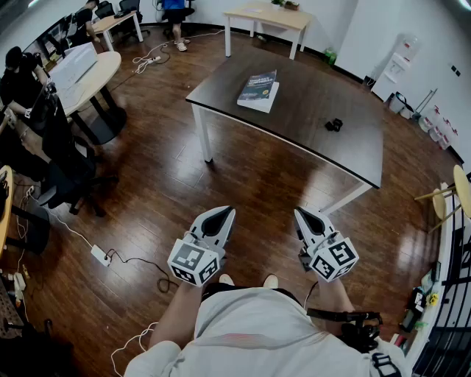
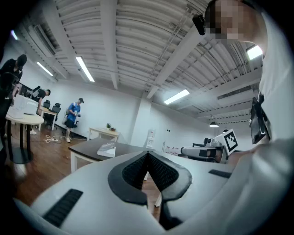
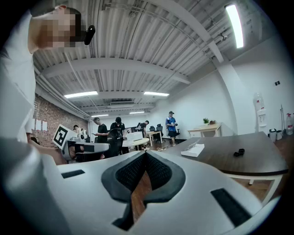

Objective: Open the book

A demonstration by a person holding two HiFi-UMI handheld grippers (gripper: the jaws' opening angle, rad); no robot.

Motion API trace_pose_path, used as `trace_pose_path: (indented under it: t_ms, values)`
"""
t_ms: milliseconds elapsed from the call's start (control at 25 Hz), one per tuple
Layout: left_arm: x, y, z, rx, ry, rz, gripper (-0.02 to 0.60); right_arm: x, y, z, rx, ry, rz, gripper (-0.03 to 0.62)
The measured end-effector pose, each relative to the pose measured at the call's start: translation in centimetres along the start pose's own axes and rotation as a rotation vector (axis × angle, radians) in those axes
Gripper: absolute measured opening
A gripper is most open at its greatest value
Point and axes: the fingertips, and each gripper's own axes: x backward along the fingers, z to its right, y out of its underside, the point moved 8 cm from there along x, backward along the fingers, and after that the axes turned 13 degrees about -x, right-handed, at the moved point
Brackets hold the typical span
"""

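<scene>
A closed book (image 1: 257,90) with a dark blue cover lies flat near the far left edge of a dark table (image 1: 309,110). My left gripper (image 1: 224,212) and right gripper (image 1: 302,214) hang side by side over the wooden floor, well short of the table, close to my body. Both are shut with nothing between the jaws. In the left gripper view the book (image 2: 107,148) shows small and far beyond the left gripper (image 2: 147,154). In the right gripper view the book (image 3: 193,150) lies beyond the right gripper (image 3: 145,154).
A small black object (image 1: 334,125) sits on the table to the right of the book. A round white table (image 1: 88,66), office chairs and seated people are at the left. A power strip (image 1: 99,255) with cables lies on the floor. A light wooden table (image 1: 268,16) stands behind.
</scene>
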Motion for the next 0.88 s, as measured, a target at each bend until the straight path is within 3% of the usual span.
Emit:
trace_pose_path:
  t_ms: [240, 480, 880]
  values:
    - [3.1, 1.1, -4.8, 0.004, -0.012, -0.014, 0.008, -4.2, 1.2, -3.5, 0.018, -0.008, 0.002, 0.000]
    - [4.0, 2.4, -8.2, 0.034, -0.038, -0.025, 0.008, -8.0, 2.0, -4.4, 0.014, -0.011, -0.051, 0.000]
    - [-3.4, 1.9, -12.4, 0.031, -0.031, -0.032, 0.008, -13.1, -0.1, 1.7, -0.001, -0.025, -0.028, 0.000]
